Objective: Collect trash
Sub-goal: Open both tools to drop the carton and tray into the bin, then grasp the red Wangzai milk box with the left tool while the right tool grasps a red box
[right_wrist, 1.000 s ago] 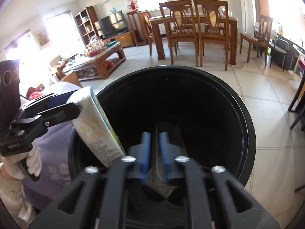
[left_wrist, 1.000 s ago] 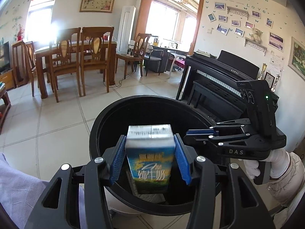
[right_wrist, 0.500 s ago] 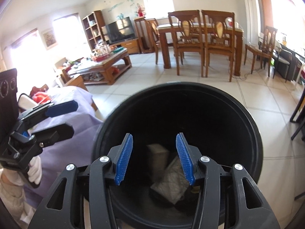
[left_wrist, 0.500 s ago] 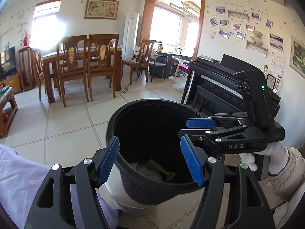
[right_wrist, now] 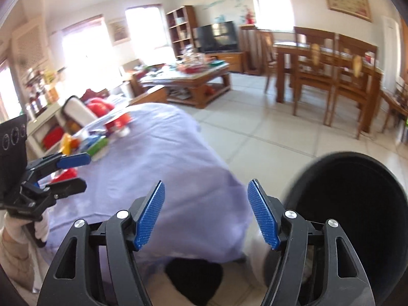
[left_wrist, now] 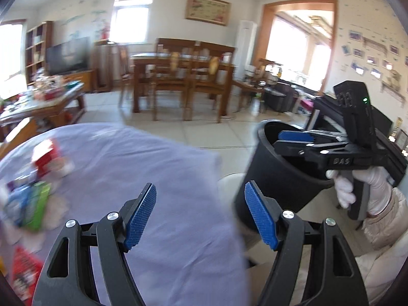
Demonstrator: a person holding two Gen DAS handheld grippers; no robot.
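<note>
Left wrist view: left gripper (left_wrist: pixel 200 218) released, jaws just widened, nothing between the blue pads, only the purple cloth (left_wrist: pixel 142 178) beneath. Black bin (left_wrist: pixel 278 176) right of the cloth's edge, right gripper (left_wrist: pixel 293 139) hanging at the bin's rim, carried by a white-gloved hand (left_wrist: pixel 359 191). Remaining trash (left_wrist: pixel 33 191) heaped at the far left of the cloth, well apart from the bin: a red-and-white pack, a green box and blue wrappers, blurred, so long axes hard to tell; another red pack nearer the lower left corner. Right wrist view: right gripper (right_wrist: pixel 206 215) likewise released, jaws just spread, empty, pointed down at the cloth (right_wrist: pixel 163 168) with the bin (right_wrist: pixel 357 204) at the right, its dark inside showing nothing clearly from here. Trash pile (right_wrist: pixel 99 137) at the cloth's far left end, away from the bin; green box apparently lying with its long side slanting along the cloth, though blur leaves that uncertain. Left gripper (right_wrist: pixel 74 172) seen side-on just beside the pile, jaws apart, plainly the nearer tool; right gripper farther off, closer to the bin. Judged from this: drop-off done, next pick most likely on the left side, reached by travelling away from the bin along the cloth, jaws set across the short side of whichever pack gets chosen.
</note>
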